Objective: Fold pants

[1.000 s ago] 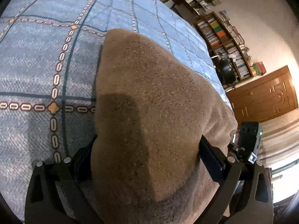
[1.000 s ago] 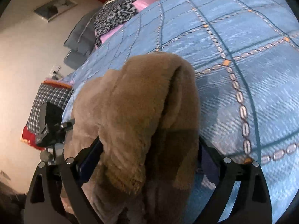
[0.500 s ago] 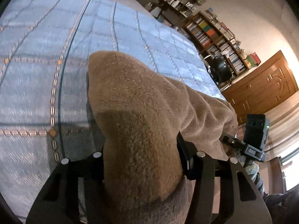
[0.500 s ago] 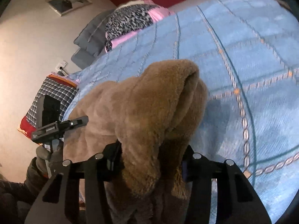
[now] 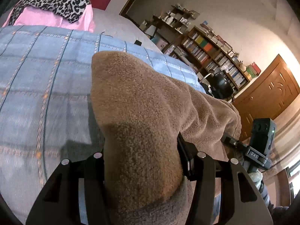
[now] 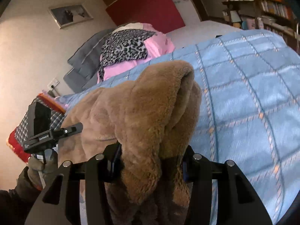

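The brown fleece pants (image 5: 142, 101) fill the middle of the left wrist view. They are bunched up between the two fingers of my left gripper (image 5: 140, 161), which is shut on them and holds them above the blue checked bedspread (image 5: 43, 86). My right gripper (image 6: 151, 159) is shut on another bunched end of the pants (image 6: 150, 108), also lifted above the bedspread (image 6: 253, 97). The fabric hangs between both grippers. Each gripper shows in the other's view: the right one (image 5: 256, 146) and the left one (image 6: 48, 131).
Pink and leopard-print bedding (image 6: 131, 45) and grey pillows (image 6: 84, 63) lie at the head of the bed. Bookshelves (image 5: 211, 56) and a wooden door (image 5: 268, 93) stand to the right. A plaid bundle (image 6: 28, 125) sits at the bed's left side.
Both grippers closed on the pants and lifted them off the bed, tilting up so the room beyond the bed comes into view.
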Tool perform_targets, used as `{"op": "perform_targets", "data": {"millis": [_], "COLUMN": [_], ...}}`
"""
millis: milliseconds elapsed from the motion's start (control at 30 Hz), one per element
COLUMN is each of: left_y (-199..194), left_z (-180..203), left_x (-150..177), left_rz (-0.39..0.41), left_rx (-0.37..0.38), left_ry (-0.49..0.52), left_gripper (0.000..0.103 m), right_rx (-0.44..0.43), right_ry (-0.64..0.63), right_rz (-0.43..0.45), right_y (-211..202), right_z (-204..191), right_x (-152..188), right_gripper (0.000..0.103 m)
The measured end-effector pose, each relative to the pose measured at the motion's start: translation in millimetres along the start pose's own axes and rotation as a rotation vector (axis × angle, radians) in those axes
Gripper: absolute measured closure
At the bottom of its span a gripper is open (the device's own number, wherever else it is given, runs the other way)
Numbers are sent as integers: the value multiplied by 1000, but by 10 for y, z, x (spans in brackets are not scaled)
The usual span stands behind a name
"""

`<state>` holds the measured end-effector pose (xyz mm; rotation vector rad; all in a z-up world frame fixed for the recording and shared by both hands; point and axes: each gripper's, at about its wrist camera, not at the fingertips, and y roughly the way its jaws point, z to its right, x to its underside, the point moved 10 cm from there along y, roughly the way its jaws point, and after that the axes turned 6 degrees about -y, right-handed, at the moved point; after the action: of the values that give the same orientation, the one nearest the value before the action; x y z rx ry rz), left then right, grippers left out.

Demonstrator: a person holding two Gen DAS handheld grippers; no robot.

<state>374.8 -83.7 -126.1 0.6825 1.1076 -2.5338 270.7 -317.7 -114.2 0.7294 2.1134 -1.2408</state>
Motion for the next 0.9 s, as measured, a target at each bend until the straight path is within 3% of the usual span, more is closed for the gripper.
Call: {"op": "perform_targets", "data": {"millis": [333,600,733,900], "left_y": [760,1256,1323,1320], "left_z": [-222,-600,-717,-767], "left_x": [-512,-535,-509,-527], "left_rz": [-5,-59,-62,-49], "left_rx": [-3,-48,-56,-138], "left_ry": [-16,-48,-59,-6], "left_gripper": [49,48,34,20], "right_rx": [66,90,88,101], "right_ry": [5,33,63,91], "right_rz": [-13,-77,-83,-85], "right_y": [561,1054,1177,1194], "right_z": [614,991,1136,1206], "right_x": [-478,-391,-291,-267], "right_gripper": [55,55,50,42]}}
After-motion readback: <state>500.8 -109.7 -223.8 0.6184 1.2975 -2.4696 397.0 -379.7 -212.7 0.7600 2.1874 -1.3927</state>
